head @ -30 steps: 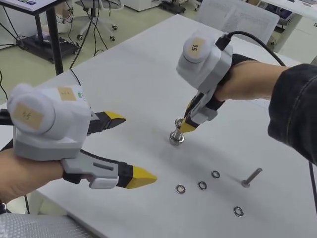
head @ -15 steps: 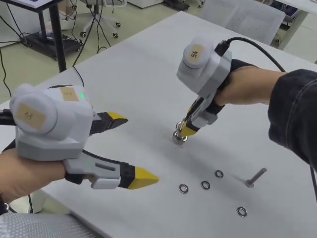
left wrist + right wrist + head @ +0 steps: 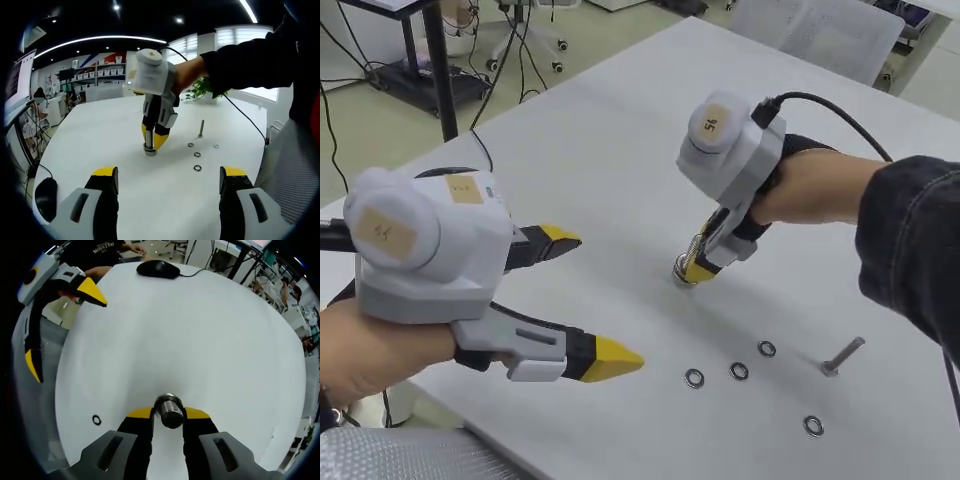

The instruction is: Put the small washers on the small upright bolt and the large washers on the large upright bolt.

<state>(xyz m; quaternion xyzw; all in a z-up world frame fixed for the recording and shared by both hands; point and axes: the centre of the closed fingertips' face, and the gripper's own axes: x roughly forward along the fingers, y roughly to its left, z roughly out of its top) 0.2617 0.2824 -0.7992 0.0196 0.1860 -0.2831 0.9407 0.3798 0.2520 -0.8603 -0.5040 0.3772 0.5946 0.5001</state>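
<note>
The large upright bolt [image 3: 680, 272] stands mid-table, and my right gripper [image 3: 696, 268] is down over it. In the right gripper view the large bolt's top [image 3: 170, 411] sits tight between the two yellow-tipped jaws, which look shut on it. Whether a washer is there I cannot tell. The small bolt [image 3: 843, 356] stands to the right, also visible as the small bolt [image 3: 201, 128]. Several small washers [image 3: 739, 371] lie flat between the bolts; the same washers [image 3: 197, 154] appear in the left gripper view. My left gripper [image 3: 590, 297] hovers open at the near left, holding nothing.
A black mouse [image 3: 157, 269] with its cable lies at the table's far end, also seen as the mouse [image 3: 45, 192]. One washer [image 3: 813, 426] lies near the front edge. Chairs and desks stand beyond the white table [image 3: 620, 150].
My right gripper has sunk lower around the large bolt and now hides most of it. The left gripper has stayed about where it was, open.
</note>
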